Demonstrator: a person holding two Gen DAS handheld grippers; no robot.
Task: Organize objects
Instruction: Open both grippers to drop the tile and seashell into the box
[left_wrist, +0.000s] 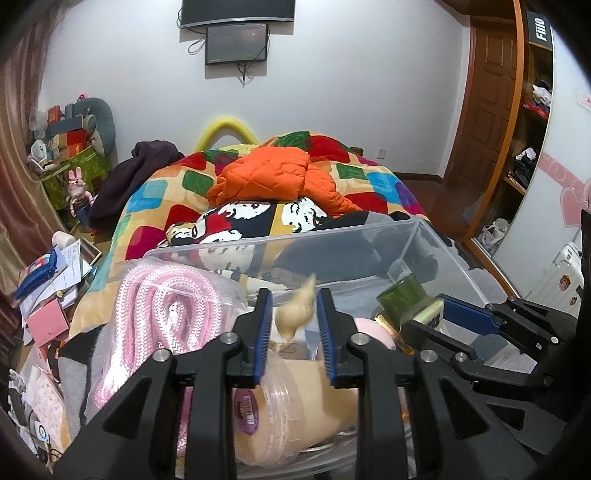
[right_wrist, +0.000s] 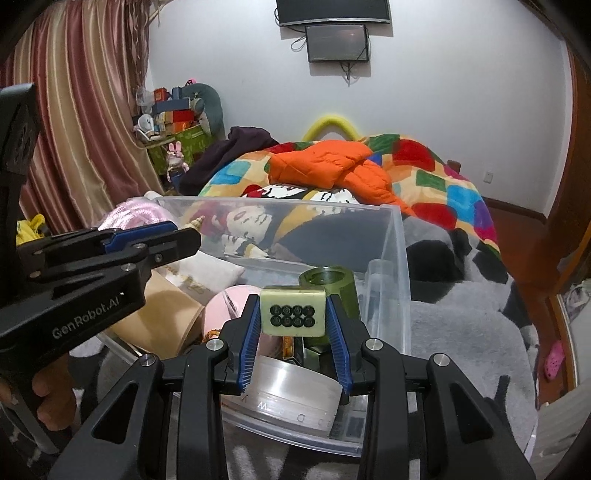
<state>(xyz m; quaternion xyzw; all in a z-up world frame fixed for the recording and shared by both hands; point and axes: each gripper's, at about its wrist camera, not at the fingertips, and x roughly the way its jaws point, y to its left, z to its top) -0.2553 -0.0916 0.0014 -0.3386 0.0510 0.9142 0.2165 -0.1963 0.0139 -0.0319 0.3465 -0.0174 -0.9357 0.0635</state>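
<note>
Mahjong tile (right_wrist: 293, 312) is sitting between our right gripper's (right_wrist: 293, 345) blue pads, squeezed tight, right above the clear bin (right_wrist: 400, 258). We are holding it up with its dotted face looking at us, so it only needs to go down. Our left gripper (left_wrist: 293, 334) is hanging over the bin's other side, pads a little apart, and a small cream thing (left_wrist: 297, 312), blurry, is between them, not pinched.
</note>
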